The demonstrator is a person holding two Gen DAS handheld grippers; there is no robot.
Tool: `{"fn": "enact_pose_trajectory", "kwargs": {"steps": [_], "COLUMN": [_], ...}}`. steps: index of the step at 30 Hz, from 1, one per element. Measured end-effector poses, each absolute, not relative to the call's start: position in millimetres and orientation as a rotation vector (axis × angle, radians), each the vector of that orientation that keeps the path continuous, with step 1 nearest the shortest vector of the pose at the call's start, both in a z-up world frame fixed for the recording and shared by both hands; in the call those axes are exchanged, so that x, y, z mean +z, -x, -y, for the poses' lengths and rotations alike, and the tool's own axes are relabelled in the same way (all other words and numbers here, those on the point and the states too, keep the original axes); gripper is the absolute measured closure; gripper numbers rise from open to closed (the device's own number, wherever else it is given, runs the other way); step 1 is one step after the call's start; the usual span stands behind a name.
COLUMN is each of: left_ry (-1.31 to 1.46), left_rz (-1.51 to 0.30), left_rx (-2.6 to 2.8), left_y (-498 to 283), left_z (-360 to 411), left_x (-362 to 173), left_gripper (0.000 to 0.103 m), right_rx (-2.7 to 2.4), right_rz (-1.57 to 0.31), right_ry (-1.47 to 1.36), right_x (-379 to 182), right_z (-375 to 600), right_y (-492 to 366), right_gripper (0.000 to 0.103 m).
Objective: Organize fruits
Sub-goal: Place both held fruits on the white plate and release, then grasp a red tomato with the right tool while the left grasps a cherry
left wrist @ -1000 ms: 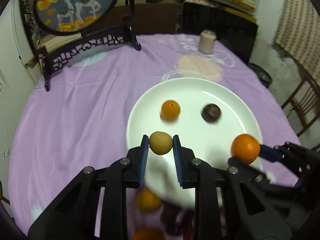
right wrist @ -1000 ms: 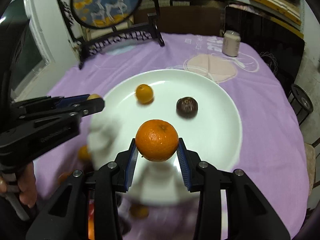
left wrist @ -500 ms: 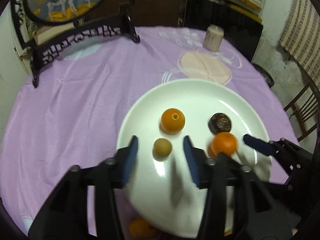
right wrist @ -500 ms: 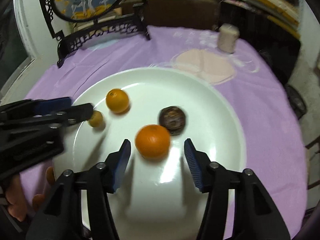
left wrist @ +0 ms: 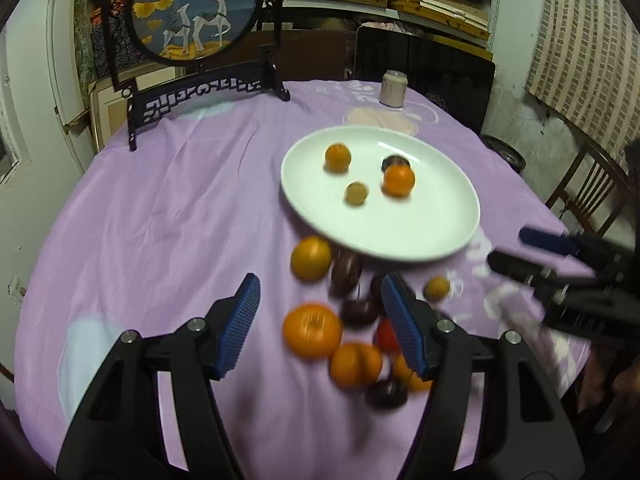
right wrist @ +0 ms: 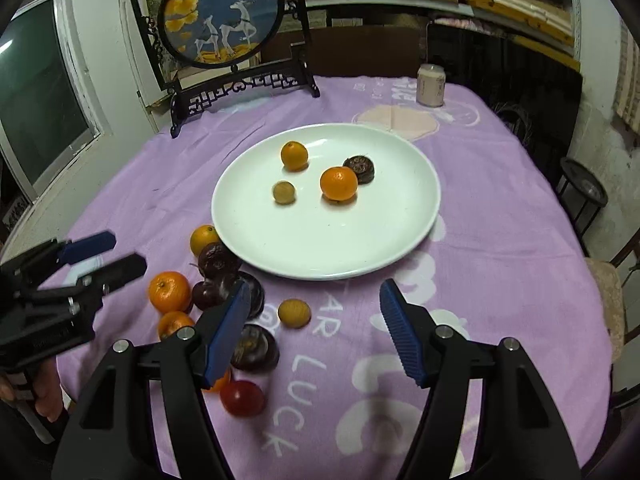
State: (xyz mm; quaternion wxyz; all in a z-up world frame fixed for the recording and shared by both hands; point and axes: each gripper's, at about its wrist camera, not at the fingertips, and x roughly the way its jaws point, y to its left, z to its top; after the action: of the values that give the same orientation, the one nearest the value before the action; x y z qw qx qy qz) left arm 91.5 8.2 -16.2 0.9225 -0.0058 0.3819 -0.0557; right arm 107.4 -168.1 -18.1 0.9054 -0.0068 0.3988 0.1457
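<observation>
Four fruits lie on the white plate (right wrist: 420,208) in the middle of the right wrist view: a large orange (right wrist: 338,183) touching a dark wrinkled fruit (right wrist: 360,169) on its upper right, a smaller orange (right wrist: 294,155) toward the upper left, and a small tan fruit (right wrist: 284,192) below that. More fruit sits in a loose heap on the purple tablecloth (right wrist: 500,184) just off the plate's lower left edge: oranges, dark plums, a small tan fruit (right wrist: 294,313) and a red tomato (right wrist: 242,397).

The right gripper (right wrist: 314,330) fills the bottom of its own view, jaws apart after just opening, nothing between the blue pads. The left gripper (left wrist: 320,326) is likewise apart, having just opened, holding nothing; the heap shows blurred behind its jaws. At the upper left stands a round deer picture (right wrist: 222,16) in a dark frame, and a pale can (right wrist: 431,85) at the upper right.
</observation>
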Motion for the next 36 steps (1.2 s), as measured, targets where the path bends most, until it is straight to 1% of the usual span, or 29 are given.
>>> {"fn": "enact_pose_trajectory", "kwargs": {"steps": [4, 6, 8, 9, 10, 11, 14, 20, 21, 22, 23, 24, 25, 26, 36], "left_ry": [0.045, 0.052, 0.046, 0.040, 0.034, 0.031, 0.028, 0.021, 0.020, 0.018, 0.015, 0.015, 0.015, 0.015, -0.009], "left_rz": [-0.797, -0.804, -0.804, -0.806, -0.809, -0.814, -0.851, -0.903, -0.904, -0.903, -0.902, -0.902, -0.903, -0.907, -0.961], "left_rx": [-0.088, -0.080, -0.079, -0.085, -0.092, -0.098, -0.136, -0.166, -0.165, -0.164, -0.163, -0.165, -0.168, -0.178, -0.243], "left_y": [-81, -74, -67, -62, -57, -52, -39, -32, -31, -29, -28, -28, -27, -27, -37], "left_z": [-22, -27, -29, -30, -30, -29, -28, -21, -21, -20, -20, -20, -19, -17, 12], "left_x": [-22, -24, -26, -28, -31, -33, -47, -63, -63, -63, -62, -62, -62, -63, -80], "left_gripper": [0.037, 0.030, 0.027, 0.027, 0.027, 0.027, 0.027, 0.027, 0.027, 0.027, 0.027, 0.027, 0.027, 0.027, 0.028], "right_rx": [0.298, 0.300, 0.317, 0.325, 0.340, 0.348, 0.376, 0.433, 0.455, 0.473, 0.488, 0.489, 0.490, 0.485, 0.388], "right_rz": [-0.825, -0.835, -0.850, -0.857, -0.879, -0.892, -0.939, -0.952, -0.951, -0.954, -0.972, -0.984, -0.979, -0.966, -0.938], "right_ry": [0.009, 0.019, 0.038, 0.044, 0.059, 0.066, 0.087, 0.071, 0.064, 0.060, 0.057, 0.055, 0.055, 0.066, -0.003], "right_x": [-17, -20, -26, -29, -37, -42, -60, -77, -80, -82, -86, -91, -93, -93, -83], "right_z": [169, 166, 163, 161, 158, 156, 148, 136, 134, 133, 132, 131, 130, 130, 168], "right_y": [-98, -92, -81, -78, -70, -66, -53, -53, -54, -54, -56, -60, -61, -61, -58], "right_gripper": [0.035, 0.035, 0.035, 0.032, 0.025, 0.024, 0.023, 0.024, 0.034, 0.059, 0.065, 0.066, 0.070, 0.072, 0.072]}}
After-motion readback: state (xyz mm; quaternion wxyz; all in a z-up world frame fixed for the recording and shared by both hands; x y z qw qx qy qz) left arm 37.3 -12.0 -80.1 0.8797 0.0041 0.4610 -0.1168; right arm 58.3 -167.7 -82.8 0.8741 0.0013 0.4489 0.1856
